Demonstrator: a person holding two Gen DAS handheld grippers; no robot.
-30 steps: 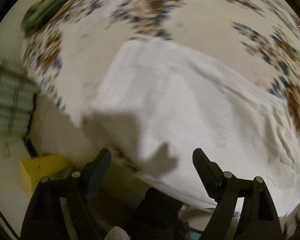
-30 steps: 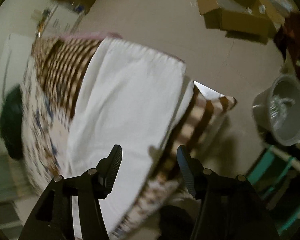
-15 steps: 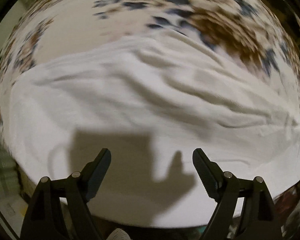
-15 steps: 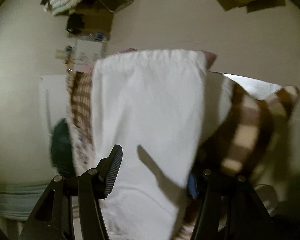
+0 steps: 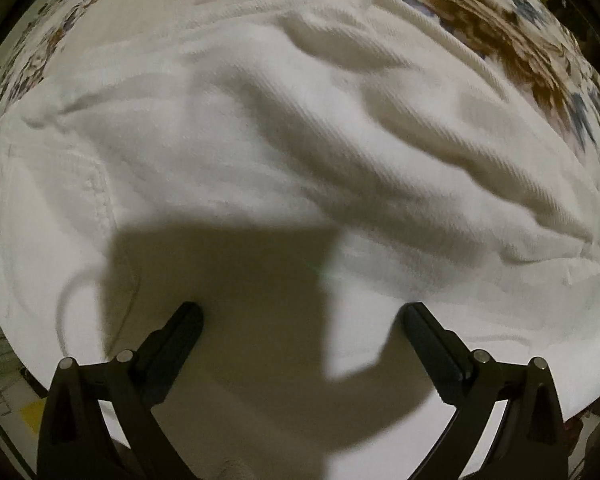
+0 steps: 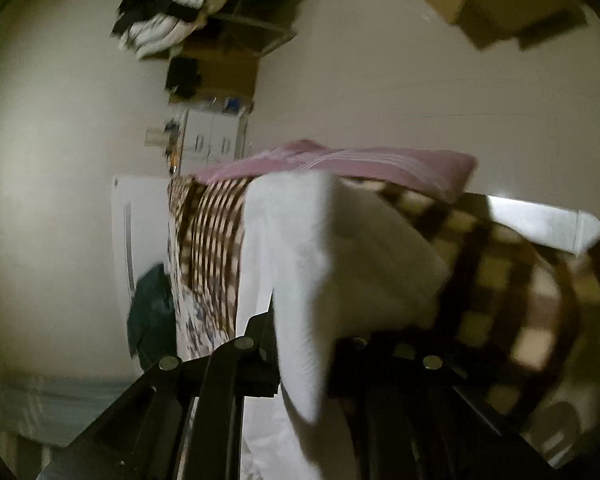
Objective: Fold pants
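Observation:
The white pants (image 5: 260, 140) lie rumpled on a floral bedspread (image 5: 500, 28) and fill the left wrist view. My left gripper (image 5: 302, 320) is open just above the near part of the fabric, its shadow falling on it. In the right wrist view my right gripper (image 6: 302, 344) is shut on a fold of the white pants (image 6: 320, 248), which is lifted and drapes over the jaws. The right fingertips are hidden by the cloth.
A brown checked blanket (image 6: 512, 280) and a pink cloth (image 6: 340, 164) lie on the bed beyond the pants. A dark green item (image 6: 152, 312) sits at the bed's left. Cardboard boxes (image 6: 480, 12) and a clothes pile (image 6: 168, 20) are on the floor.
My left gripper has come down close over the pants, still open. My right gripper has closed on the pants' edge and lifted a fold of it.

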